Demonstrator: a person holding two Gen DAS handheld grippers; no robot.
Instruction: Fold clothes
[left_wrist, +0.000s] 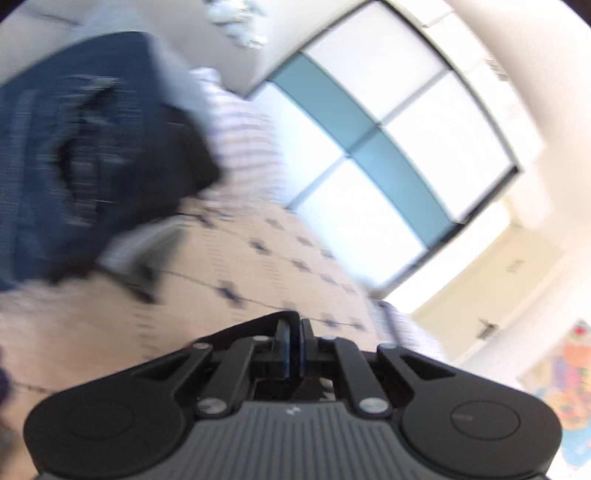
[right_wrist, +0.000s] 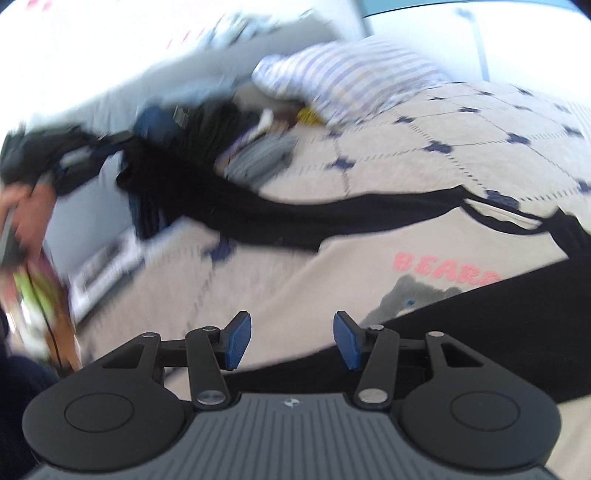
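While both views are smeared by blur, the right gripper (right_wrist: 291, 341) at the bottom centre of its view clearly has its 2 blue-padded fingers (right_wrist: 236, 341) spread wide with nothing between them, hovering over a beige T-shirt with black sleeves and pink lettering (right_wrist: 354, 254) that lies across the lower middle of the frame on a cream quilted bedspread with dark blue crosses (right_wrist: 461, 122). Beyond it, toward the upper centre, sit a jumble of dark clothes (right_wrist: 221, 118) and a striped pillow (right_wrist: 354, 77). At the bottom of the left wrist view, the left gripper (left_wrist: 293, 350) has its pads pressed together; whether a black band over their tips is caught between them I cannot tell. Farther off, a blurred dark blue garment (left_wrist: 81, 158) fills the upper left, and a large bright window (left_wrist: 388, 147) the upper right.
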